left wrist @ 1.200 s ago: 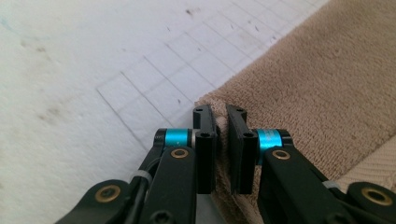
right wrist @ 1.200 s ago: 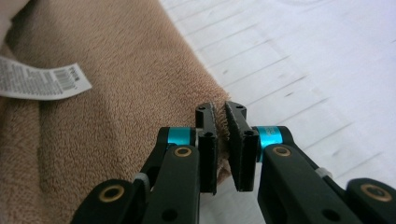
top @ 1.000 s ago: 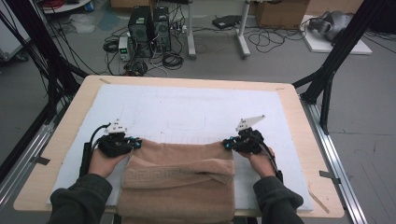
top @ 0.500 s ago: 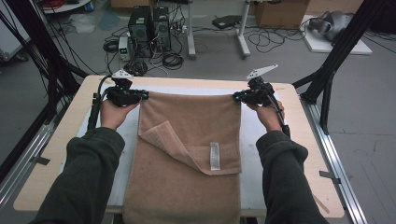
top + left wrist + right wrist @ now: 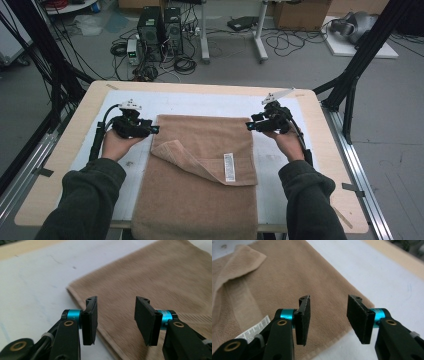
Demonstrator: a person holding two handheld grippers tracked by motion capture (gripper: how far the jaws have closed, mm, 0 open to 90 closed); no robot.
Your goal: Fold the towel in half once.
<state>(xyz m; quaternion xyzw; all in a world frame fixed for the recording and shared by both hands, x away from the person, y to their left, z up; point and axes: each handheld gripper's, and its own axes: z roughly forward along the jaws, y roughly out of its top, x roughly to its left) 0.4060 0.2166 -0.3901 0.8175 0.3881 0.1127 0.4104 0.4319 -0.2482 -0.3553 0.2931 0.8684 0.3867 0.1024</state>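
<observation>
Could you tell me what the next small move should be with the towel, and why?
Probably take the left tool to the flipped-over corner flap and lay it flat. The towel is spread on the table with its far edge straight, both tools' jaws have just been opening with nothing between them, yet that flap, label up, is still doubled over.

A pale wooden worktop [image 5: 65, 165] carries a white sheet [image 5: 200, 102] that covers most of its top, leaving a wooden border at the sides. A tan towel [image 5: 200, 200] lies flat on the sheet, its near end hanging over the worktop's front edge. One corner is folded over, showing a white label [image 5: 229, 166].
</observation>
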